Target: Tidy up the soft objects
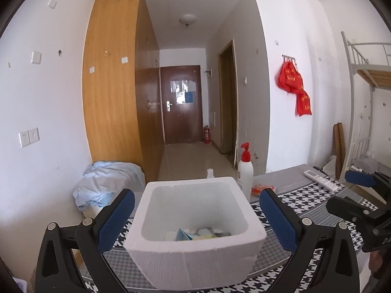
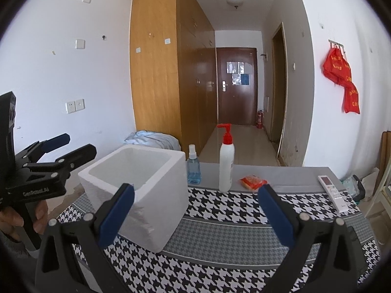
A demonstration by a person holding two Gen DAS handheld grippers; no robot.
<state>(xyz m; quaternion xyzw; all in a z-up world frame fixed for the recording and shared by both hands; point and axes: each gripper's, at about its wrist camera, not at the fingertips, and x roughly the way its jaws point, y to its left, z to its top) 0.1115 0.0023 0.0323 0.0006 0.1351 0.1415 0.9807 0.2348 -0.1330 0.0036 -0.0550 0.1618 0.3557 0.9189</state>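
A white foam box [image 1: 195, 251] stands on the houndstooth cloth, right in front of my left gripper [image 1: 198, 217], which is open and empty with its fingers either side of the box. Several soft packets [image 1: 195, 234] lie at the bottom of the box. The box also shows in the right wrist view [image 2: 136, 193], left of centre. My right gripper [image 2: 195, 217] is open and empty above the cloth. An orange-red soft packet [image 2: 253, 182] lies on the table beyond it, right of the lotion bottle. The left gripper [image 2: 66, 146] shows at the left edge of the right wrist view.
A white lotion bottle with red pump [image 2: 226, 163] and a blue spray bottle [image 2: 193, 168] stand behind the box. A white remote [image 2: 333, 193] lies at the table's right. A pale blue cloth heap [image 1: 107, 183] sits left of the table. The table cloth [image 2: 220, 232] covers the table.
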